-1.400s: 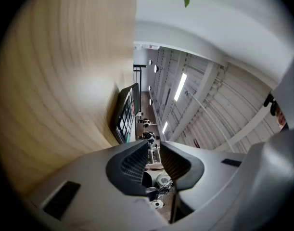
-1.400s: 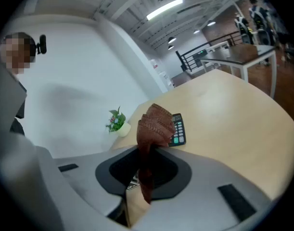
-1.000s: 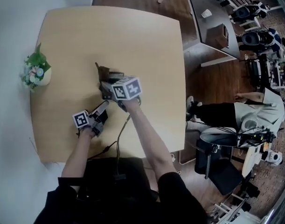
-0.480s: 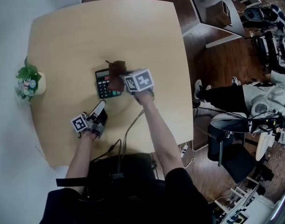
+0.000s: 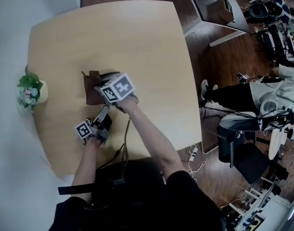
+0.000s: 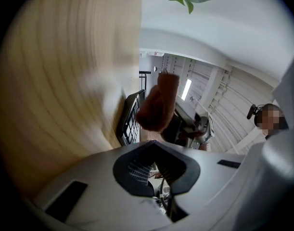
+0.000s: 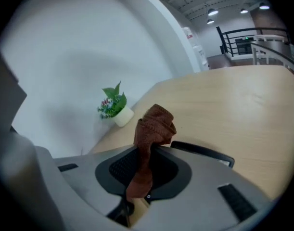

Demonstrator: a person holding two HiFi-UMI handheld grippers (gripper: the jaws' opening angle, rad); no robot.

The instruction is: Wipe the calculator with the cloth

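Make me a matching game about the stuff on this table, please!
Things:
1. cloth
2. flower pot
3. left gripper
4. calculator

Where or how:
A. stands at the table's left edge
B. fingers shut, with nothing between them
C. brown, pinched in the fingers of the right gripper
D. black with keys, lying on the table

Pairs: 1-C, 2-A, 3-B, 4-D
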